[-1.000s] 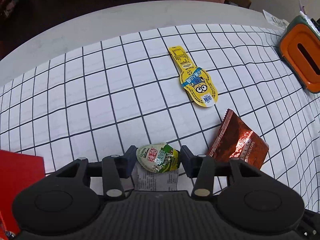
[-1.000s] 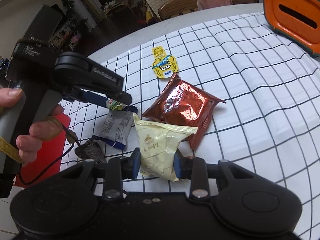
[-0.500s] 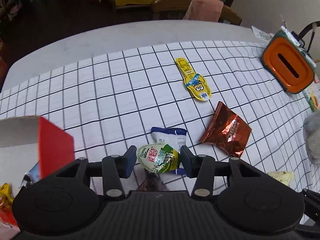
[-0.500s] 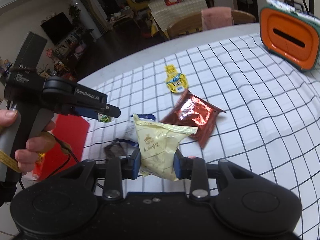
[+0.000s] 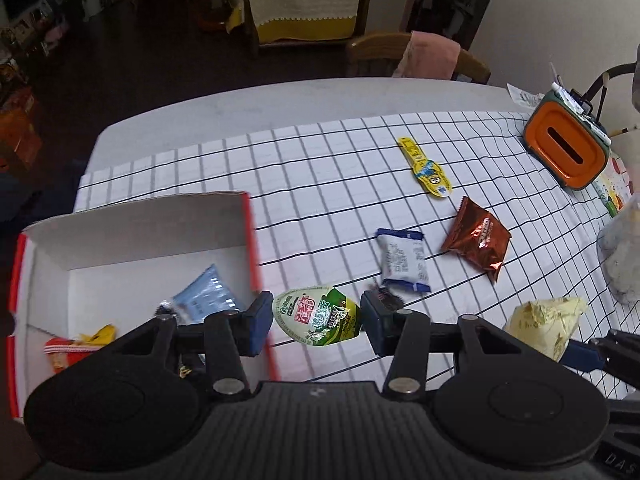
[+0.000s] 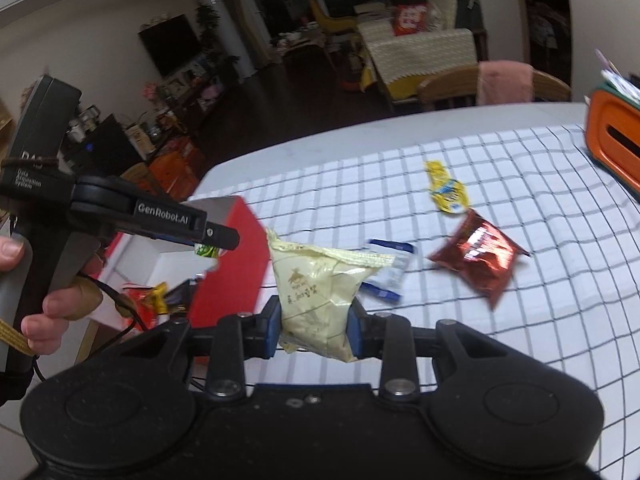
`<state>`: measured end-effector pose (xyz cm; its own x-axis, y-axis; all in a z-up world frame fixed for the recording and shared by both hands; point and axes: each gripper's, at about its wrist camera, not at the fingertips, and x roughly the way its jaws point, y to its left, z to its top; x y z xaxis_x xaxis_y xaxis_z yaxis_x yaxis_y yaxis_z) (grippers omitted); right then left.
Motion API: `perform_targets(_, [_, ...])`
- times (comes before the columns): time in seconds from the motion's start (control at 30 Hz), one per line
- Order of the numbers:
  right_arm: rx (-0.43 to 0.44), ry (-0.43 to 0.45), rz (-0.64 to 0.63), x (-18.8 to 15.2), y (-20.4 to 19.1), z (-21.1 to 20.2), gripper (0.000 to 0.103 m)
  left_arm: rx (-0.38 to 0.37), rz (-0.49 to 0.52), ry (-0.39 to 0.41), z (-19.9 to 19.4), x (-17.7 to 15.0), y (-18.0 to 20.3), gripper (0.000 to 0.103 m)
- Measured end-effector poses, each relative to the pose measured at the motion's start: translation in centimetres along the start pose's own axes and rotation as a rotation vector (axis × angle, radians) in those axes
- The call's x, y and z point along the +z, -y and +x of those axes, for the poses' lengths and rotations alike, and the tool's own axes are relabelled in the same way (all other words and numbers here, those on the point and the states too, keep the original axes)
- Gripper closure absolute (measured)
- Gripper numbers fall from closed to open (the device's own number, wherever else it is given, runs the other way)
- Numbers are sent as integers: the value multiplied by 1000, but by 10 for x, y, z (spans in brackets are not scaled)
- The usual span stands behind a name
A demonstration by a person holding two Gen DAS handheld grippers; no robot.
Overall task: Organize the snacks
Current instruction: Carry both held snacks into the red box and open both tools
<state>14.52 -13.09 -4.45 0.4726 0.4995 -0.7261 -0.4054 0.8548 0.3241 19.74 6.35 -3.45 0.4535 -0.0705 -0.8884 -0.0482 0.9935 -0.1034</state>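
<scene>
The green egg-shaped packet (image 5: 317, 316) sits low centre in the left wrist view, clamped in the left gripper (image 5: 317, 322) beside the red-and-white box (image 5: 140, 224) at left; carry it fully over the wall before letting go. The pale yellow pouch (image 6: 316, 292), lower centre of the right wrist view, is pinched by the right gripper (image 6: 314, 330); drop it second to avoid crowding

From the left wrist we look steeply down past our fingers (image 5: 256, 326) at the checked table (image 5: 320, 184); from the right wrist, less steeply. Both views share the red box (image 5: 252, 236) left of the fingers and the orange case (image 6: 612, 140) far right
</scene>
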Motion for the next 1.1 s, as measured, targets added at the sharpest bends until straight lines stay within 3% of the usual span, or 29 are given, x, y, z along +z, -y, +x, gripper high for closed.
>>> perform_targets(0.53, [71,-27,-159,22,-116,40,71,59,-113,67,-49,-40,-124,55])
perform_targets(1.1, [7,-184,-259,37,-189,149,71,111,-159,9,-9,-69,-214,55])
